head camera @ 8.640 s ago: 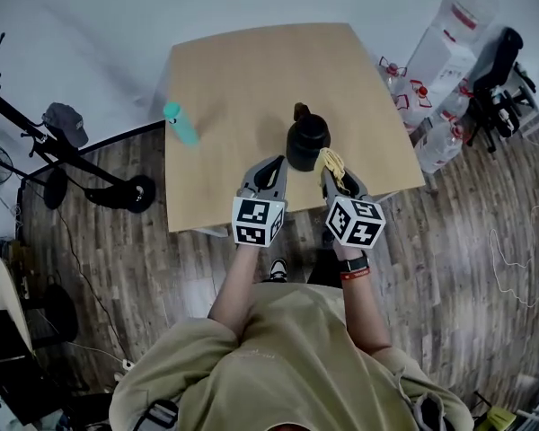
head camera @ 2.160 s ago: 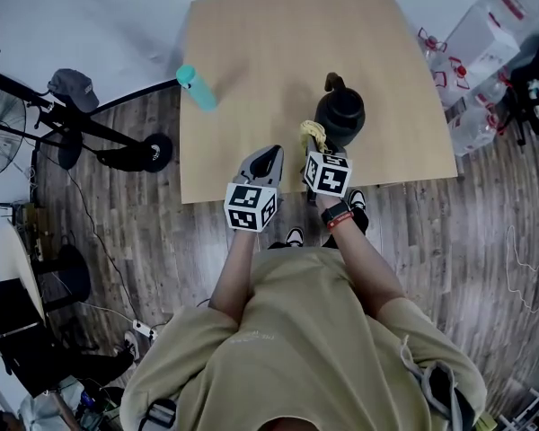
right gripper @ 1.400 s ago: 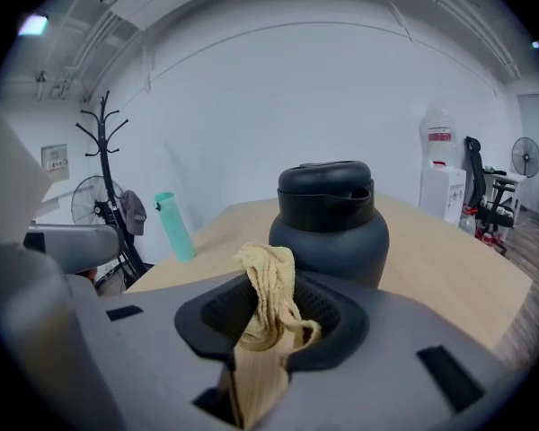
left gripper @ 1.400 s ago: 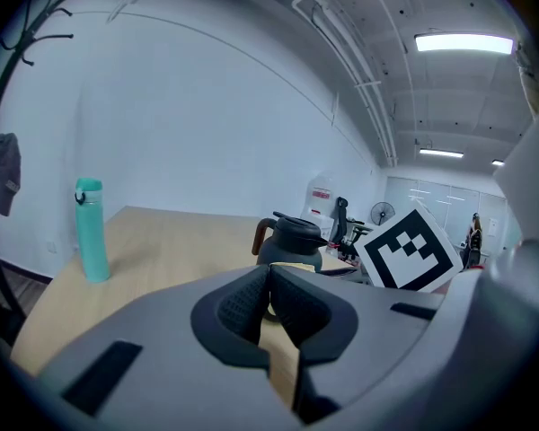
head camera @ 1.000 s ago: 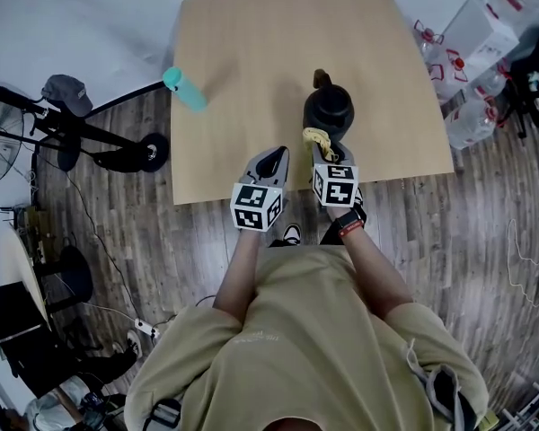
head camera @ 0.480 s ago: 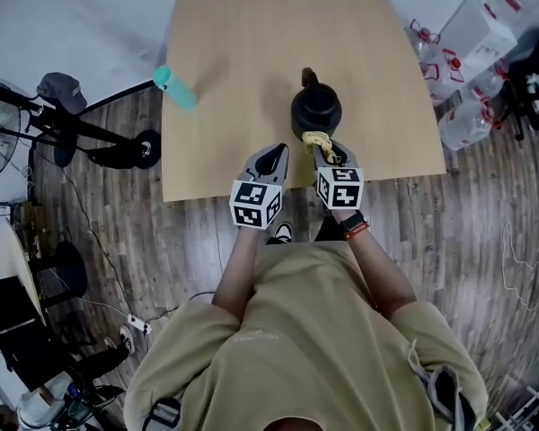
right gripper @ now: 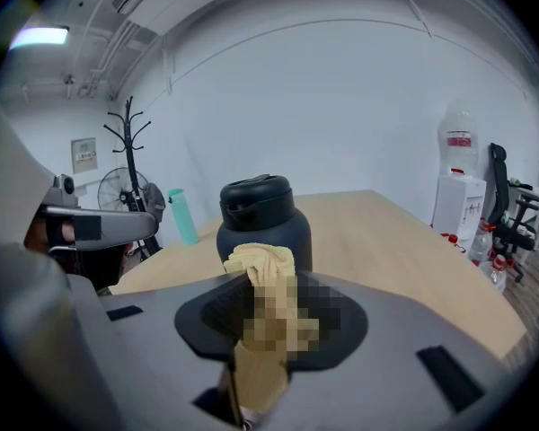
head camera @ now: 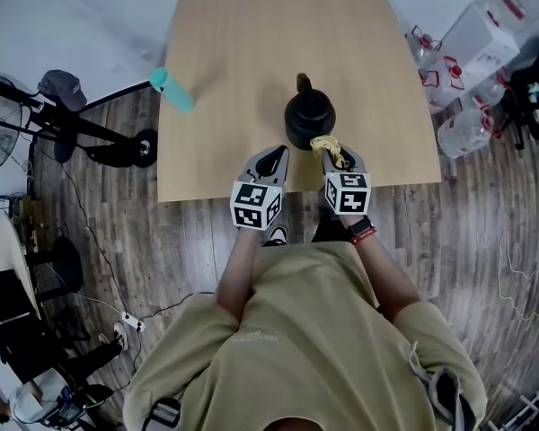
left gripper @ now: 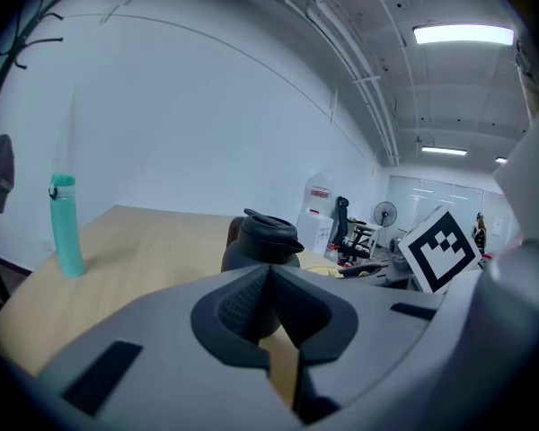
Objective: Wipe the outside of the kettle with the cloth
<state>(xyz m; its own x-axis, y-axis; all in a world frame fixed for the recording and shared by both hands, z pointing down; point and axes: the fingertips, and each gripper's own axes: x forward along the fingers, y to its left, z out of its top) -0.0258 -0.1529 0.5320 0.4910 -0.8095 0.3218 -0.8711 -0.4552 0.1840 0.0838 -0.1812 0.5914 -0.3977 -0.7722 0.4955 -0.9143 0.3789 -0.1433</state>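
The right gripper (head camera: 332, 154) is clamped on the yellow cloth (right gripper: 260, 261), just at the black kettle (head camera: 308, 121), near-right side. Kettle stands upright on the worktop (head camera: 242, 52). Left gripper (head camera: 271, 158) is closed w/ nothing inside, near the kettle.

Jaws of left gripper (head camera: 273, 153) meet empty; right gripper (head camera: 332, 153) pinches the cloth (head camera: 324, 143)

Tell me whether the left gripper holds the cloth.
No, the cloth is clamped in the right gripper; the left gripper has its jaws together with nothing between them.
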